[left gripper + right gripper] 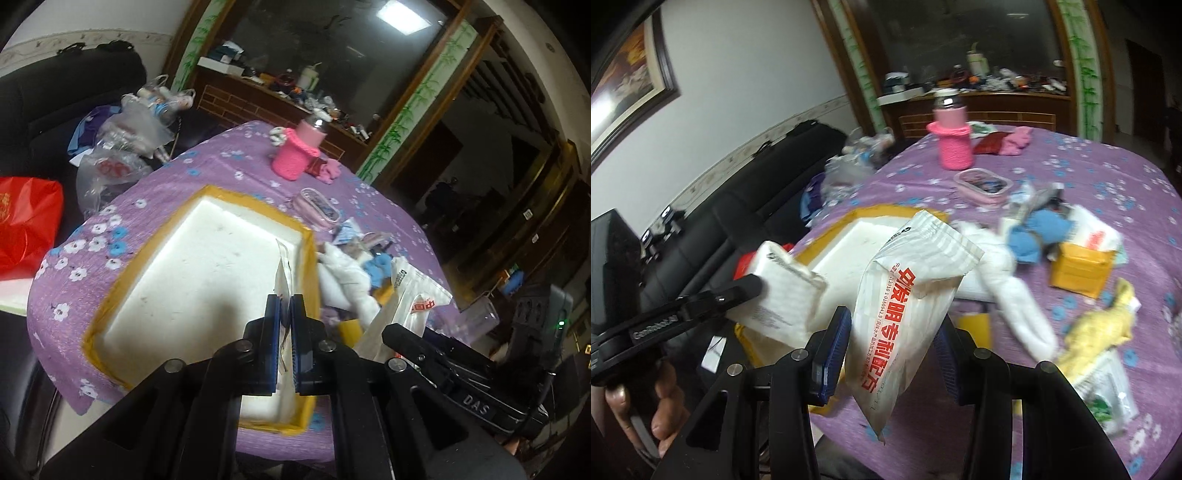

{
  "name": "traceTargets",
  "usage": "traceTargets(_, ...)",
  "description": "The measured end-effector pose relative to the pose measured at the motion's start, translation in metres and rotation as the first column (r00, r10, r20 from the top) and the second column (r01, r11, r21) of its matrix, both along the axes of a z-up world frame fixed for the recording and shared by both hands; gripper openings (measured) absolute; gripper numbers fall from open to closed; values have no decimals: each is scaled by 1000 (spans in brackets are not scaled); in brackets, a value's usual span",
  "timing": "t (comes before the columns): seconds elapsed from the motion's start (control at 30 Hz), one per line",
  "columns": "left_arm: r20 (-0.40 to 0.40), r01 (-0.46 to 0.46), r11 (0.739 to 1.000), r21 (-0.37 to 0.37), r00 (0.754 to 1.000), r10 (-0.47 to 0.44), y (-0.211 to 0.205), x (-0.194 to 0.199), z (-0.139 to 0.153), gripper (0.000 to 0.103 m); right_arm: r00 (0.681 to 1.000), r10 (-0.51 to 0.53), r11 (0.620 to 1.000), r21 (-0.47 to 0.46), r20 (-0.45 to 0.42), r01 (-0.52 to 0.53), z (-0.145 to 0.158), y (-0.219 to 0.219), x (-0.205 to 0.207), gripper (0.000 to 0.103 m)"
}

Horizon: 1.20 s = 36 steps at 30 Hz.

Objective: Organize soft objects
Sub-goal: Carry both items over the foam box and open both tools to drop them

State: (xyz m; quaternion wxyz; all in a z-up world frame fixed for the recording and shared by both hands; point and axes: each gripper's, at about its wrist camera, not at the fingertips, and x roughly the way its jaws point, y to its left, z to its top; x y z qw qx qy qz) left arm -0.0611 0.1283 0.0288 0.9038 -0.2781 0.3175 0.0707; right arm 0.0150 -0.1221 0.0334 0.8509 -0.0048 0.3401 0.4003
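Note:
My left gripper (284, 306) is shut on the thin edge of a white tissue pack (283, 275) and holds it over the white foam box (184, 280) with yellow-taped rims. That pack also shows in the right wrist view (783, 291), above the box (857, 240). My right gripper (892, 332) is shut on a white wipes packet with red characters (908, 306), held above the table's near edge. A pile of soft things lies to the right of the box: a white plush (1012, 295), a blue cloth (1034, 236) and a yellow plush (1100, 325).
The round table has a purple flowered cloth (1108, 177). On it stand a pink knitted bottle cover (955, 142), a pink case (982, 184), a yellow box (1082, 266) and a plastic-wrapped pack (1108, 395). A black sofa (713, 229) with bags stands to the left.

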Motion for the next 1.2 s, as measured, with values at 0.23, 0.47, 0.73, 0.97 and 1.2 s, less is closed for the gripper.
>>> traceTargets(0.23,-39,-18,1000,-11,999,18,17,2,-18,3,994,99,994,-41,-41,-101,-17,54,19,43)
traceTargets(0.47,-98,-44,999,-20,994,42,33,9,-36,3,980,176,982,-49,-91,-181,-29,98,47,40)
traceTargets(0.73,-134,-82,993,82,987,93,32,11,-42,4,967,199,978,-35,-158,-207,-48,136,90,34)
traceTargets(0.97,-192,-91,955,282,970,149,16,17,-44,28,967,191,981,-5,-168,-195,-50,137,91,59)
traceTargets(1.2,-128,-163,857,489,958,256,-5,5,-23,72,984,141,990,29,-110,-138,-41,93,60,74)
